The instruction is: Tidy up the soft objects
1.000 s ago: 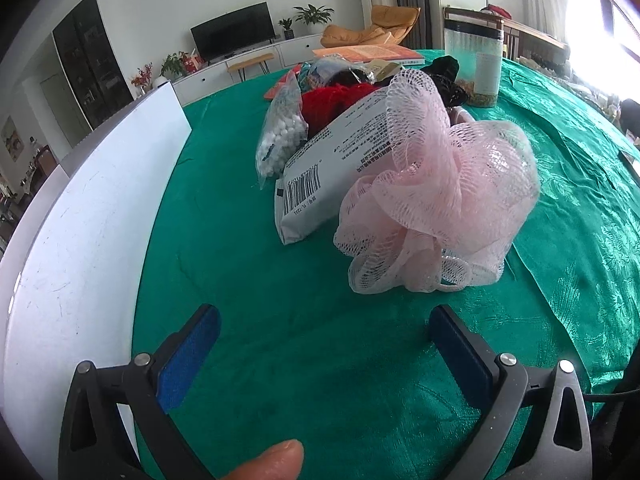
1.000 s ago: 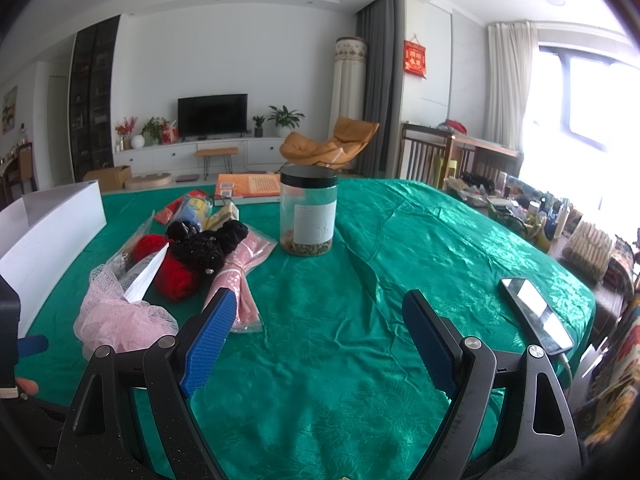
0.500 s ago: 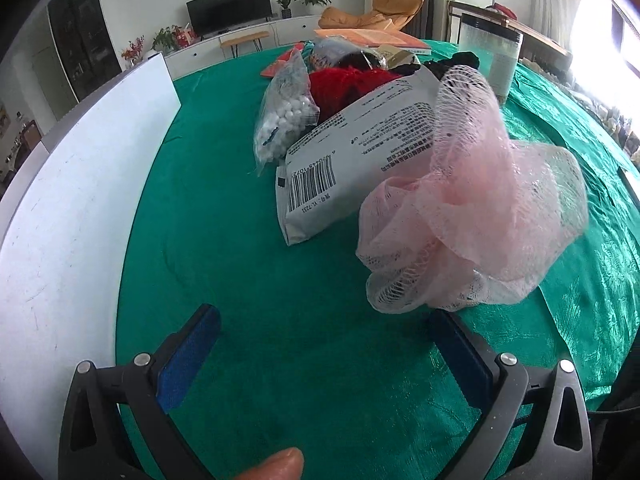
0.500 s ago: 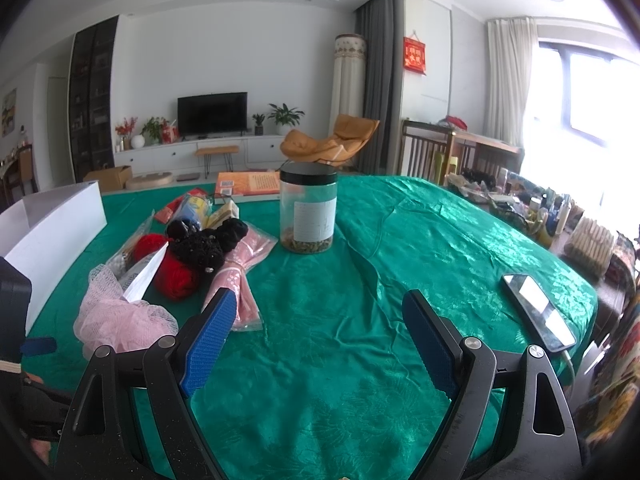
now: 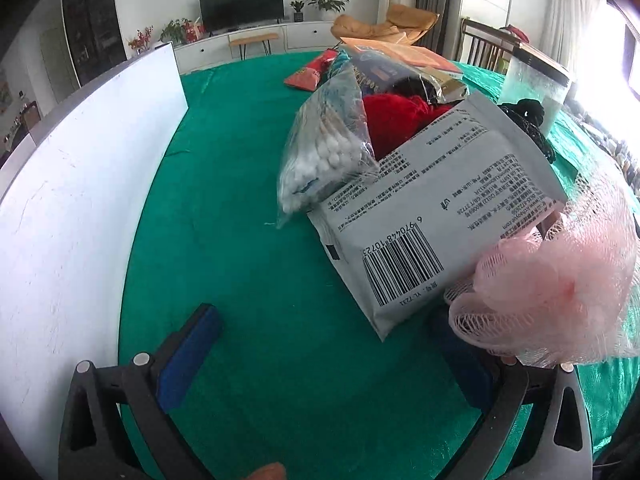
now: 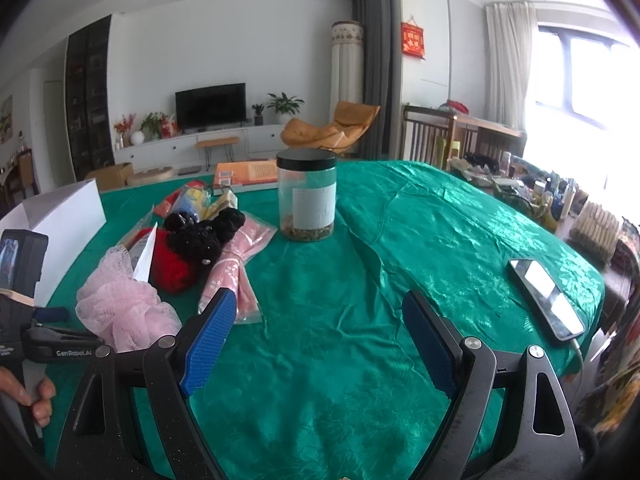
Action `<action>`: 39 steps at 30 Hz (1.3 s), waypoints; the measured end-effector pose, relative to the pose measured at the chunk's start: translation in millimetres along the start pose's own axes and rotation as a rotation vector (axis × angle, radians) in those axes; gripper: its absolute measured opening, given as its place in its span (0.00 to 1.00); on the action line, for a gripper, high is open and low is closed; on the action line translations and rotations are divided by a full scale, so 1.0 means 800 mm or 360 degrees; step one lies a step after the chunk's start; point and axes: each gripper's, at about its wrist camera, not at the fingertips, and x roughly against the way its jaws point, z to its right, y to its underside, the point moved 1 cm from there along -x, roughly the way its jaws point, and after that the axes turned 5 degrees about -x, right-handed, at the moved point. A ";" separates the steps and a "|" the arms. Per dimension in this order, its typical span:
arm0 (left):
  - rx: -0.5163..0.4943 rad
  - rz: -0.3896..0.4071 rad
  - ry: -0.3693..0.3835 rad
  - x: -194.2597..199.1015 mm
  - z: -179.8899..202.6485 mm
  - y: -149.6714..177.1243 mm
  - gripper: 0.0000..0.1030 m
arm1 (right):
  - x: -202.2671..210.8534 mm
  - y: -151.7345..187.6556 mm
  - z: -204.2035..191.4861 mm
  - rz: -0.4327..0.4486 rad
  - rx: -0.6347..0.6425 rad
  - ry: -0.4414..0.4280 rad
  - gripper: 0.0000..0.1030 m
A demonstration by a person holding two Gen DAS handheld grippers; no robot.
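While both my grippers [image 5: 324, 354] [image 6: 318, 340] gape wide, the white pack [image 5: 432, 224] reads, I think, 6970448107231.

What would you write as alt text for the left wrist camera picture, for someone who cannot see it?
An open two-finger gripper reaches over a green tablecloth toward a pink mesh bath sponge beside its right finger. Behind lie a white barcoded packet, a bag of cotton swabs and red yarn.

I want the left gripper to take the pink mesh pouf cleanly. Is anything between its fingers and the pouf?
Nothing visible blocks it. The pink mesh pouf already lies against the left gripper's right finger; the white barcode packet leans beside it.
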 end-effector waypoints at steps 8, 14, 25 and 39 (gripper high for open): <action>0.0000 0.0000 0.0000 0.000 -0.001 -0.001 1.00 | -0.012 0.001 0.011 -0.0101 -0.0069 -0.0042 0.85; 0.0001 0.0001 0.0000 0.000 0.000 0.000 1.00 | -0.018 0.002 0.013 -0.0134 -0.0070 -0.0064 0.85; 0.0001 0.0001 0.0000 0.000 0.000 0.000 1.00 | -0.025 0.002 0.016 -0.0173 -0.0073 -0.0065 0.85; 0.0002 0.0002 -0.0001 0.000 0.000 0.000 1.00 | -0.025 0.002 0.016 -0.0171 -0.0074 -0.0065 0.85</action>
